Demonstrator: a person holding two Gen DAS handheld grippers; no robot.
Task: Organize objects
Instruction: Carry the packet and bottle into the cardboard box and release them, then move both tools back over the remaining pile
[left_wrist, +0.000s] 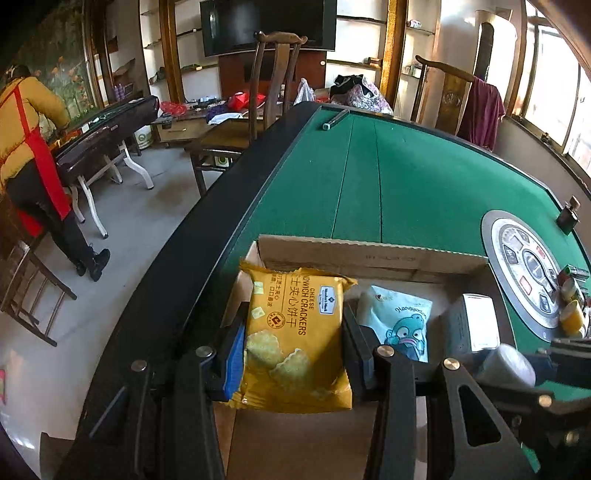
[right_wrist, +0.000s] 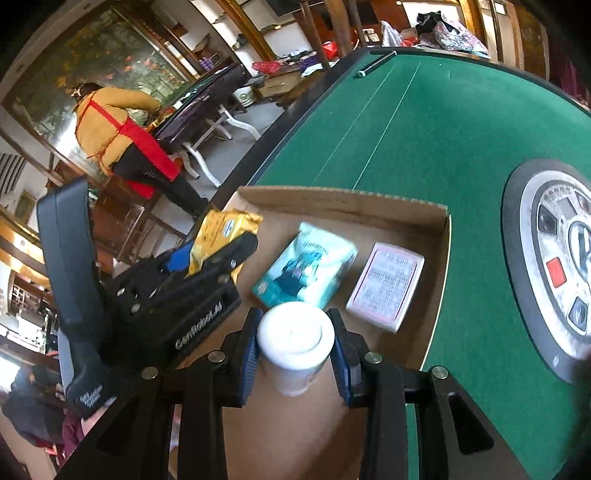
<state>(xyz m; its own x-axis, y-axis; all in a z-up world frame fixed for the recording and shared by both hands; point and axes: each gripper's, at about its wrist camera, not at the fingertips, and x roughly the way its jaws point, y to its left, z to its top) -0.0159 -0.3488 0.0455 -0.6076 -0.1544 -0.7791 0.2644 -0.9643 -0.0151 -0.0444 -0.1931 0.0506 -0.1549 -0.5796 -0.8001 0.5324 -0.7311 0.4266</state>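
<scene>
My left claw (left_wrist: 293, 350) is clamped on the yellow cracker pack (left_wrist: 295, 336), pads pressing its two long edges, and the pack hangs over the near left part of the box (right_wrist: 340, 206). My right claw (right_wrist: 295, 354) is closed on a white bottle (right_wrist: 295, 347), gripped at the sides just below its cap, over the near edge of the same box.

Already lying in the box are a pale blue pouch (right_wrist: 306, 266) near the middle and a flat white packet (right_wrist: 386, 290) just to its right, close to the right wall. The free floor, as I judge it, is along the left wall and the near edge — not much.

The box sits on green felt (left_wrist: 406, 177), left of the round dial plate (right_wrist: 554, 266) set into the table.

What could go wrong: my two claws are close together, so lowering both at once could knock one against the other. The pack is soft — a hard squeeze may crush the crackers, and letting go from this height could leave it propped on the left wall or over the table edge. The bottle, set down upright on the pouch, would likely tip and roll.
</scene>
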